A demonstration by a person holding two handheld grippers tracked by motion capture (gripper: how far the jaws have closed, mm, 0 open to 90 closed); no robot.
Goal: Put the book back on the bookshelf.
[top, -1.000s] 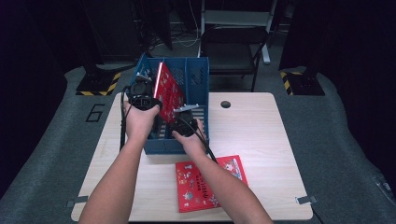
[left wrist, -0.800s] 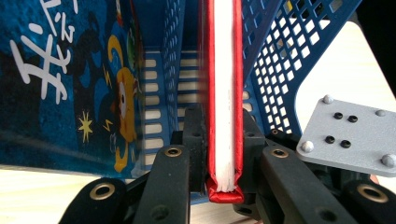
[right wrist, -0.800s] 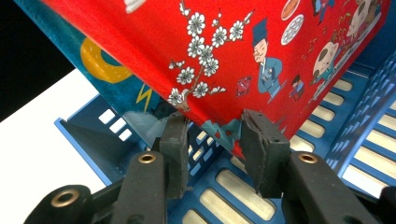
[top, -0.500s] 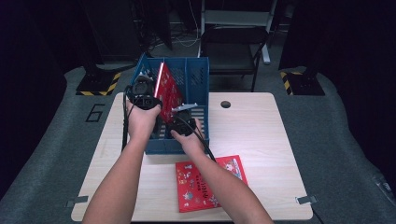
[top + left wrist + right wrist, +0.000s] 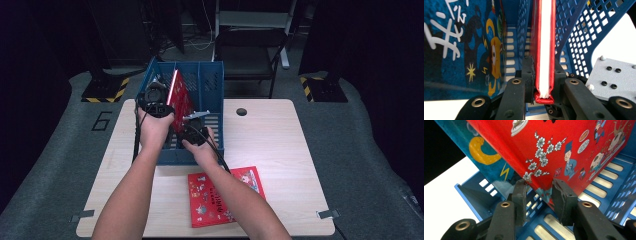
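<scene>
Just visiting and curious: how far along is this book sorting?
Done: a blue book already stands in the rack. In hand: the left gripper clamps a red book going into the next slot, the right gripper steadying its corner. Left: another red book on the table.

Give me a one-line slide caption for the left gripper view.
Left tongs clamp a red book by its edge, upright in a slot of the blue file rack.
</scene>
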